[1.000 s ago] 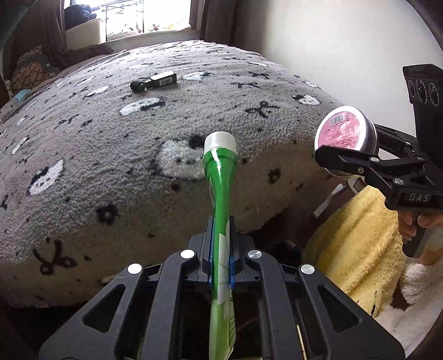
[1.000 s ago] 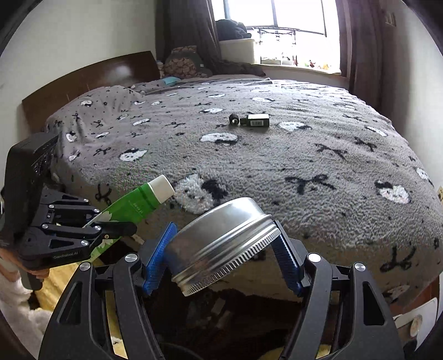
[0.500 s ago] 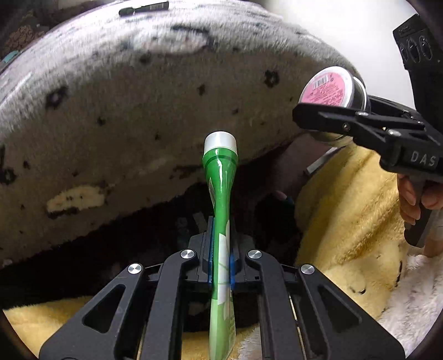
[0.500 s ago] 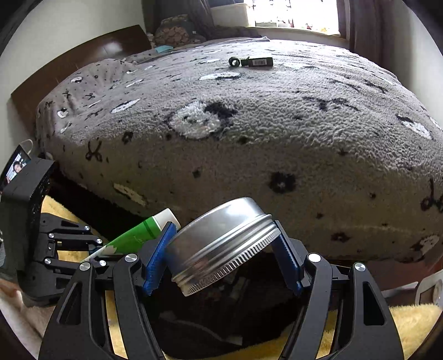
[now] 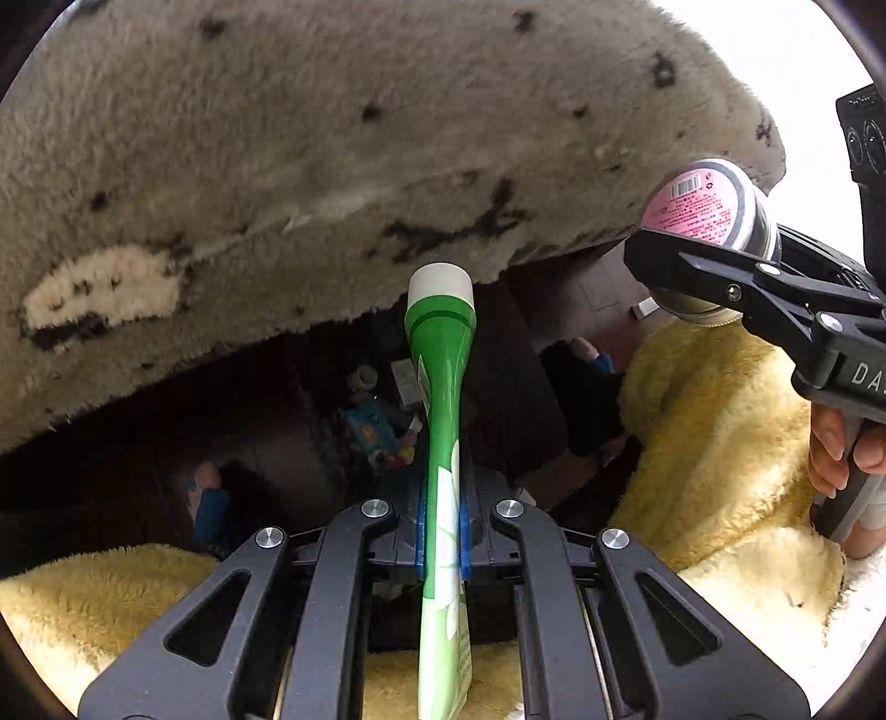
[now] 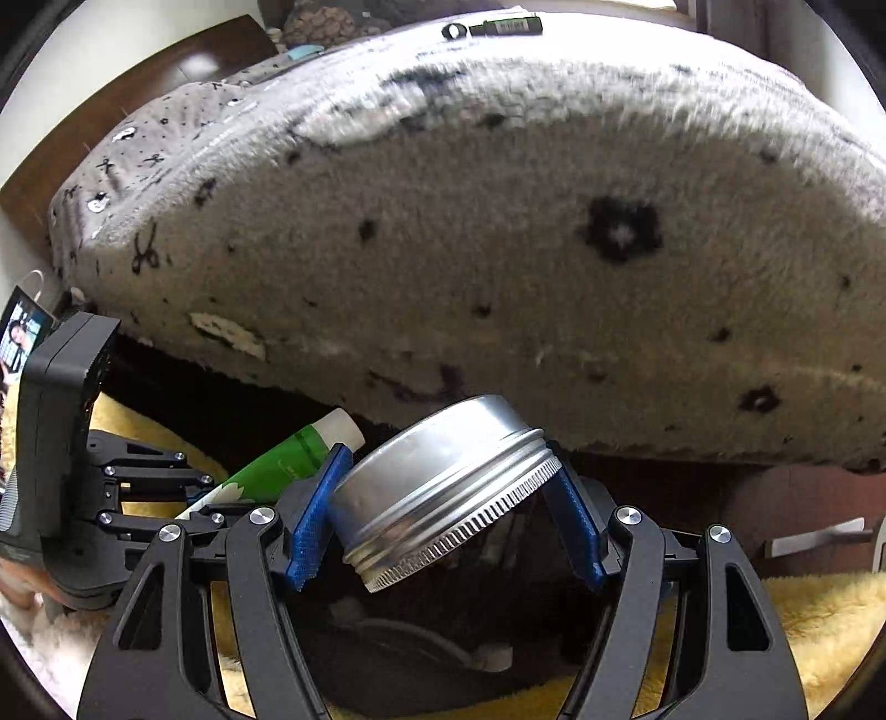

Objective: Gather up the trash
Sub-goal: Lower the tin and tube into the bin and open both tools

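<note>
Carrying two pieces of trash low beside the bed is the step in hand, to judge from how things lie. Nearest the left camera, the left tool (image 5: 440, 545) is pressed together on a green tube (image 5: 440, 421), pinching its flattened body between the blue pads (image 5: 465, 545); the white-capped end juts forward past the fingertips and the crimped tail runs back toward the camera. In the right view, the right tool (image 6: 443, 512) is spread wide around a round metal tin (image 6: 443, 487), its pads bearing on opposite sides of the wall, the tin tilted with its ribbed lid toward the camera. The left view shows the tin's pink label.

Below and beyond both tools lies a dark black bin (image 5: 354, 421) with bits of packaging in it, set among yellow fluffy fabric (image 5: 714, 421) at the foot of the grey blanket (image 6: 498, 232) hanging off the bed. Farther off, on top of the bed, a small dark item (image 6: 501, 26) waits uncollected.

The next move likely calls for bringing each tool over the bin's mouth and spreading the jaws to drop tube and tin in.
</note>
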Motion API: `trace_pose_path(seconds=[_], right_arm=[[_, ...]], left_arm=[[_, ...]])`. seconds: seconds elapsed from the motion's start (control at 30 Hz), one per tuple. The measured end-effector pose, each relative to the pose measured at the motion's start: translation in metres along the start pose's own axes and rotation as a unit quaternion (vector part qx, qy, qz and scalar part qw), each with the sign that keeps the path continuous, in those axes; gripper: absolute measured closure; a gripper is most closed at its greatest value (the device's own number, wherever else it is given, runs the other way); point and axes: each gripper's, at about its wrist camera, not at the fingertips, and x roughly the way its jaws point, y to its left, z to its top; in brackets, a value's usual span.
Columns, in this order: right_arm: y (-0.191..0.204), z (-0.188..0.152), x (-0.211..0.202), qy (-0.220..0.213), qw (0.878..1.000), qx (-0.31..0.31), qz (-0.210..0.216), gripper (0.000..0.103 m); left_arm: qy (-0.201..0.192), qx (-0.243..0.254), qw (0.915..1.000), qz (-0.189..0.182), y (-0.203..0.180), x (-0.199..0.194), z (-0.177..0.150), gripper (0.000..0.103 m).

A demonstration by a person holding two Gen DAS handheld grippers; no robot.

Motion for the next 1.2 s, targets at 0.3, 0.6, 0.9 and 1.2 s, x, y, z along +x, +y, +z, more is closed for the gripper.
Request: trace_pose_path(seconds=[0.3,0.6,0.9,1.2], right_arm=[[-0.003,-0.003,0.028,0.035,0.999,0.006,0.012,0.033],[0.000,-0.006,0.051,0.068,0.998,0.008,0.013,0.033],[0.009,-0.004,0.067,0.087,0.996,-0.005,0.006,0.033],[0.001,-0.003,0.059,0.077,0.997,0.014,0.001,0.019]], left_arm=[[0.032,-0.008,0.9994,0.007,0.001,0.029,0.000,0.097],[0.056,-0.015,0.9983,-0.004,0.004,0.038,-0.006,0.096],[0.057,-0.022,0.9981,-0.011,0.007,0.038,-0.005,0.095],[0.045,-0.034,0.9984,0.001,0.010,0.027,-0.003,0.068]])
